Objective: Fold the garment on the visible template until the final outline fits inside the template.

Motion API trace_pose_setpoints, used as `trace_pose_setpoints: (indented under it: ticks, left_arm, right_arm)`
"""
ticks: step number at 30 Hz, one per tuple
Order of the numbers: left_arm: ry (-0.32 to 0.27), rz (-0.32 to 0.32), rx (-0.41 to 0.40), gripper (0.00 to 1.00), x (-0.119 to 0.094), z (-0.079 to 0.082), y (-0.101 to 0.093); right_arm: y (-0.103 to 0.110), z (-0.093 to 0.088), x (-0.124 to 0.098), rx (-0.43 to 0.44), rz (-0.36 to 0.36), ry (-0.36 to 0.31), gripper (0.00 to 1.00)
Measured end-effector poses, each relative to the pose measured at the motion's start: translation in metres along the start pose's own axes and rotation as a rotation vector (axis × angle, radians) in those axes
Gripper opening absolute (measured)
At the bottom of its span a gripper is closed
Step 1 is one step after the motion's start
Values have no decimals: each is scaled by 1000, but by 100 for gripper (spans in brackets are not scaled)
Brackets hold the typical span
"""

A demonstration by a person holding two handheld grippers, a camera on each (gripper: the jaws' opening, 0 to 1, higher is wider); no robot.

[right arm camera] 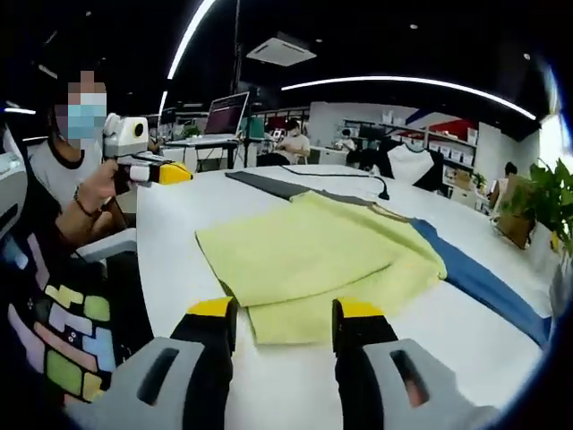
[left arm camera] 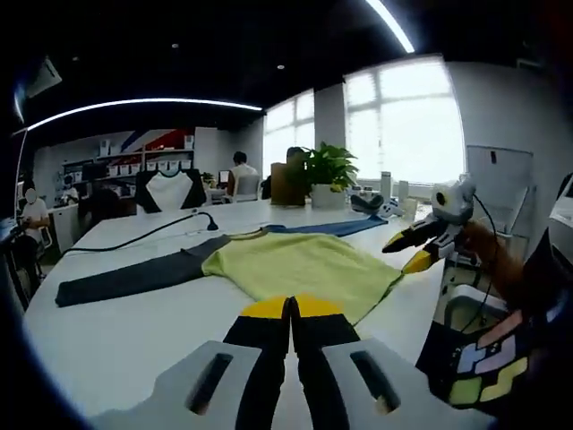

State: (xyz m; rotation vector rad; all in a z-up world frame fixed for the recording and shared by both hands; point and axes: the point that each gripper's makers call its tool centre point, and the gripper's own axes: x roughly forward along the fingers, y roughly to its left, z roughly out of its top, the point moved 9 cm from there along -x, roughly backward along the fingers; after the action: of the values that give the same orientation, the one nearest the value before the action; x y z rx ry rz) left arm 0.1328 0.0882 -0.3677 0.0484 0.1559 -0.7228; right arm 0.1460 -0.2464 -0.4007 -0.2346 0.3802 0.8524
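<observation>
The left gripper (left arm camera: 289, 309) hovered closed while the right gripper (right arm camera: 284, 313) gaped open, approaching the half-folded yellow garment (right arm camera: 313, 255).

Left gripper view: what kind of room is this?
Probably an open-plan office or lab: a long white table holding the garment, a potted plant by big windows, and people at desks with a laptop.
</observation>
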Motion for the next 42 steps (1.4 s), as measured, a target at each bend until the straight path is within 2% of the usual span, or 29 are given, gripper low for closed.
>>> trace_pose_setpoints:
  ticks: [2, 7, 11, 14, 15, 16, 17, 18, 20, 22, 25, 33, 34, 38, 42]
  left_arm:
    - [3, -1, 0, 1, 1, 0, 0]
    - [13, -3, -1, 1, 4, -3, -1]
    - [23, -2, 5, 1, 4, -5, -1]
    - [26, 2, 13, 1, 3, -5, -1]
    - [24, 1, 10, 1, 3, -5, 0]
    - [23, 0, 7, 1, 2, -5, 0]
    - [20, 1, 3, 1, 2, -4, 1]
    - [19, 2, -1, 1, 2, -4, 1]
    - [12, 1, -14, 1, 1, -4, 2]
    - [8, -1, -19, 1, -1, -3, 2]
    - [6, 2, -19, 1, -3, -2, 3]
    - [27, -17, -11, 1, 1, -7, 0]
    - [33, -21, -11, 1, 2, -8, -1]
    - [46, -33, -14, 1, 6, -12, -4]
    - [57, -46, -7, 1, 9, -13, -8]
  right_arm:
    - [-2, -4, 2, 56, 11, 13, 38]
    - [-3, -9, 4, 28, 5, 47, 36]
    - [-7, -13, 5, 55, 19, 76, 29]
    - [-6, -13, 6, 58, 22, 74, 28]
    - [-6, -13, 5, 26, 0, 82, 26]
    - [-8, -13, 6, 6, -23, 75, 20]
    - [-7, -14, 6, 45, -21, 77, 14]
    - [-8, -13, 6, 40, -30, 78, 11]
    - [-8, -11, 6, 35, -39, 91, 9]
    - [-7, -10, 7, 12, -60, 107, 3]
    - [-7, -6, 6, -2, -86, 134, 1]
    - [-18, 24, -16, 34, -119, -11, 0]
    - [-22, 27, -18, 62, -126, -41, 0]
    - [-30, 32, -22, 97, -122, -85, 0]
    - [-38, 36, -36, 112, -157, -133, 0]
